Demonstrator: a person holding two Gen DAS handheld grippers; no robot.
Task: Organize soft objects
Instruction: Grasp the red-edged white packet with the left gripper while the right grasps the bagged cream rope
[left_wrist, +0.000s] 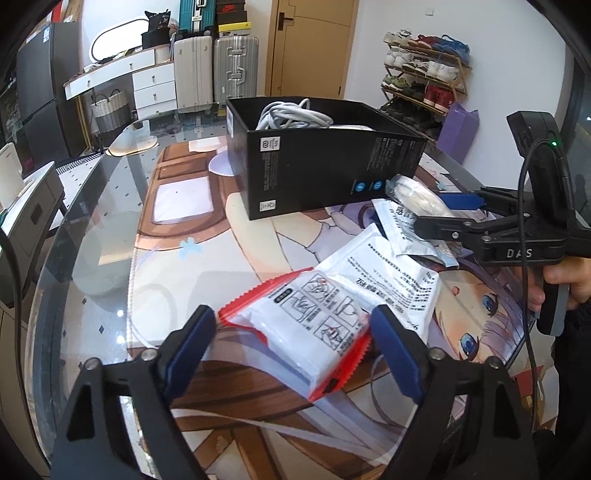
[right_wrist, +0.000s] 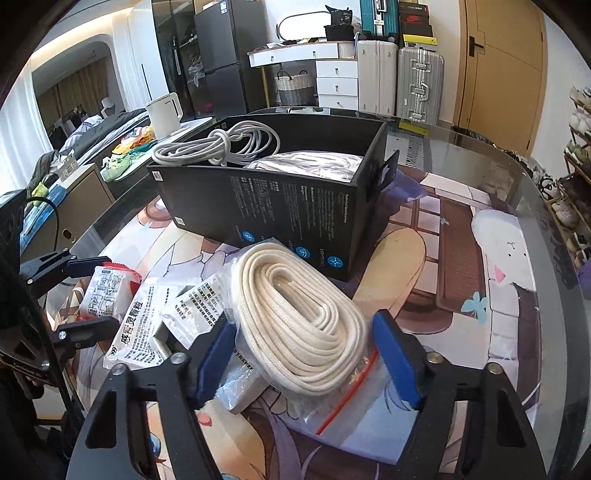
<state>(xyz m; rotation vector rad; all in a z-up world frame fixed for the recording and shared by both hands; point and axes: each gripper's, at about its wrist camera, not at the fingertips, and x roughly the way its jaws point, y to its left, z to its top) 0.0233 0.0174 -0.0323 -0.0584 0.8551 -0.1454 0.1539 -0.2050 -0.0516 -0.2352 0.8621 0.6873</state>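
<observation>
A red-edged white packet (left_wrist: 306, 328) lies on the table between the open fingers of my left gripper (left_wrist: 293, 350); it also shows in the right wrist view (right_wrist: 105, 291). A coil of cream rope in a clear zip bag (right_wrist: 299, 325) lies between the open fingers of my right gripper (right_wrist: 306, 365); in the left wrist view the bag (left_wrist: 413, 197) sits by that gripper (left_wrist: 443, 212). White medicine packets (left_wrist: 391, 273) lie between them. A black box (left_wrist: 314, 162) behind holds a white cable (right_wrist: 221, 146) and light cloth (right_wrist: 306, 164).
The glass table top (right_wrist: 517, 192) covers a cartoon mat. Suitcases (left_wrist: 214, 70), a white dresser (left_wrist: 151, 85) and a shoe rack (left_wrist: 424, 74) stand beyond. A white kettle (right_wrist: 164, 114) stands on a side unit to the left.
</observation>
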